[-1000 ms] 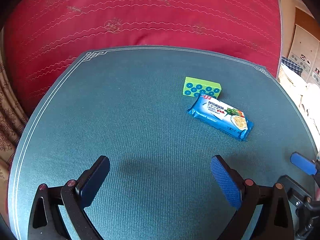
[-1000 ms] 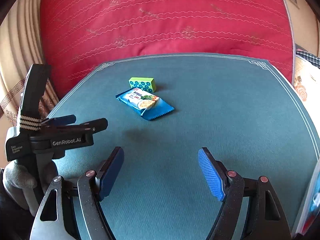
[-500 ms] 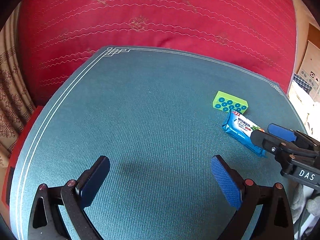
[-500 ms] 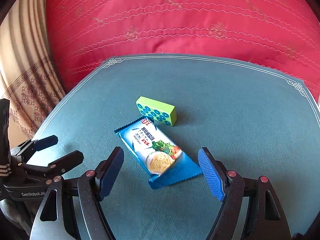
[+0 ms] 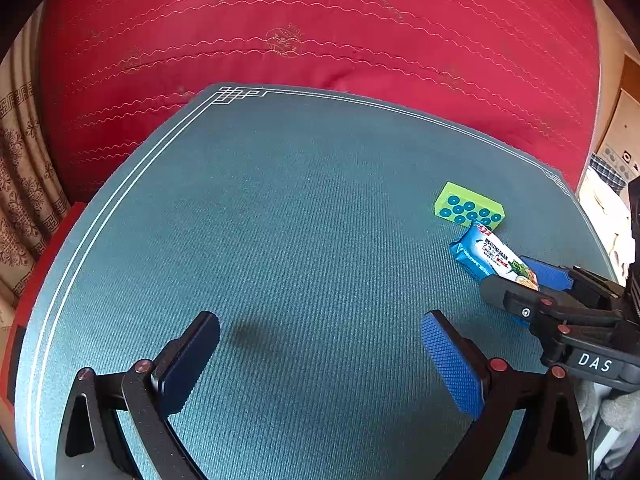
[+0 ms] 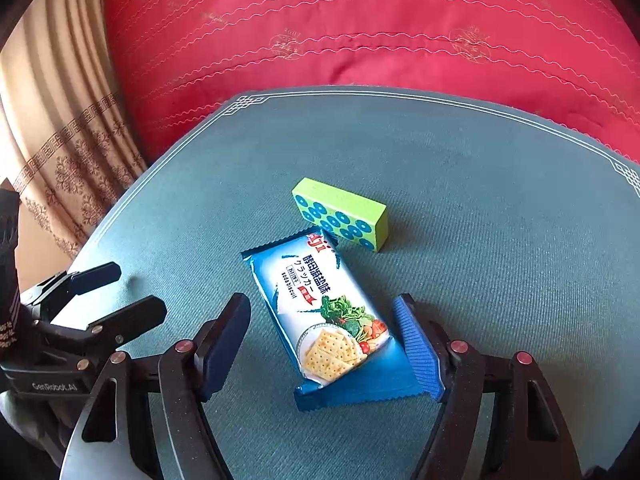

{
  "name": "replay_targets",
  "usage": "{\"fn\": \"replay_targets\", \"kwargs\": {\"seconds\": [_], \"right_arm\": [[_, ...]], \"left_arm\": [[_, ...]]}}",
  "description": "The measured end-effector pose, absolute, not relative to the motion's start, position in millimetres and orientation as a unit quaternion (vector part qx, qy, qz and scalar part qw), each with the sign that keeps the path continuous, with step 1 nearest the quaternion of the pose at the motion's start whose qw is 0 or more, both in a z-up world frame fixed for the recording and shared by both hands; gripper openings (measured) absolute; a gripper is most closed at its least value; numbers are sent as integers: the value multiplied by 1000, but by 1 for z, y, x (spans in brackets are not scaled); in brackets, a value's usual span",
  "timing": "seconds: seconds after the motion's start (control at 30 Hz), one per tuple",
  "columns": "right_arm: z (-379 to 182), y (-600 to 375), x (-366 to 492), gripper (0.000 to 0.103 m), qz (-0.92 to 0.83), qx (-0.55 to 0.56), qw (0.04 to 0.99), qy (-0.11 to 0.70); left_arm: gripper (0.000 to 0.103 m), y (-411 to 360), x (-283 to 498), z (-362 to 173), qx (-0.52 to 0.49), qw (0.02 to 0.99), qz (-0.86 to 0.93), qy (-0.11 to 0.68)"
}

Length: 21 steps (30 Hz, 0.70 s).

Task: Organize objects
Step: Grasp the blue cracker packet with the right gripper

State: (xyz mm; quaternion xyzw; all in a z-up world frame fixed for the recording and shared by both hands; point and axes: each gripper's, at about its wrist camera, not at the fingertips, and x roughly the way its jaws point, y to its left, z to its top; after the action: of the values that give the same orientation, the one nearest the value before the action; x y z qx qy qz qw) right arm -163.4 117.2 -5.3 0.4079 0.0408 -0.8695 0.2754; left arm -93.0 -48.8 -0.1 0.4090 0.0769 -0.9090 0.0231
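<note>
A blue cracker packet (image 6: 324, 312) lies on the teal mat (image 6: 500, 248), its far end touching a green block with blue dots (image 6: 340, 214). My right gripper (image 6: 324, 346) is open with its jaws on either side of the packet's near end, the right pad (image 6: 416, 352) close to the wrapper. In the left wrist view the packet (image 5: 486, 254) and the block (image 5: 468, 204) lie at the right, with the right gripper (image 5: 516, 280) over the packet. My left gripper (image 5: 320, 360) is open and empty over bare mat.
A red quilted cushion (image 5: 320, 32) lies behind the mat. A patterned curtain (image 6: 52, 128) hangs at the left. The left gripper (image 6: 108, 292) shows at the left of the right wrist view. Cardboard boxes (image 5: 616, 148) stand at the far right.
My right gripper has moved forward to the packet, which now lies between its open jaws. My left gripper has turned left, so the packet and block have slid rightward in its view.
</note>
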Motion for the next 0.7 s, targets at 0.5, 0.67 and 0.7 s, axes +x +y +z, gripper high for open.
{"fn": "replay_targets", "kwargs": {"seconds": [0.5, 0.67, 0.7], "right_arm": [[-8, 109, -156, 43, -897, 391, 186, 90], [-8, 141, -140, 43, -906, 391, 155, 52], [-8, 148, -137, 43, -907, 393, 146, 45]], "left_arm": [[102, -46, -94, 0, 405, 21, -911, 69], [102, -40, -92, 0, 401, 20, -914, 54], [102, -38, -92, 0, 400, 20, -915, 50]]}}
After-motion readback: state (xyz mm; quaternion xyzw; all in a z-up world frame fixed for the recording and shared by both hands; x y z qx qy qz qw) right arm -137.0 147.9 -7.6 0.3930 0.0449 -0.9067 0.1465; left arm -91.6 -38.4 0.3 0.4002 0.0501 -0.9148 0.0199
